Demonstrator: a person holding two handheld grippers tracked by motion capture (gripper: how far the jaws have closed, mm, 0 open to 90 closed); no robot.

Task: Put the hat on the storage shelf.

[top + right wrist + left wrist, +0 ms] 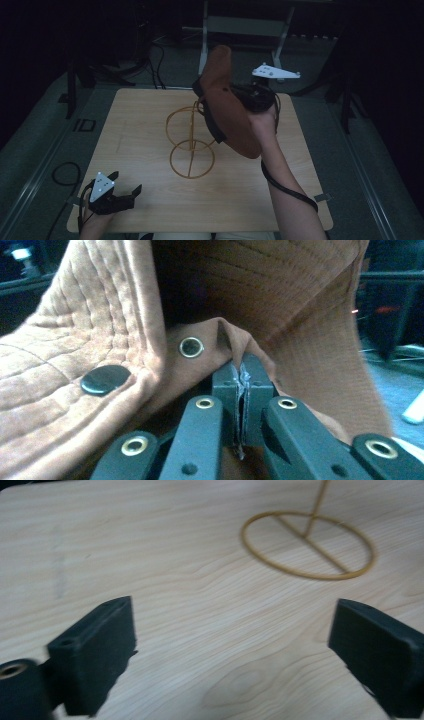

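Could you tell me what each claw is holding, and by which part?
The right claw pinches the brown hat by a fabric fold near an eyelet; the left claw holds nothing.

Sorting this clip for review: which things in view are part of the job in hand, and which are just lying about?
In the job:
- brown hat, pinched in the right claw
- gold wire stand
- left claw, open over the table

Lying about:
- metal frame beyond the table
- floor cables
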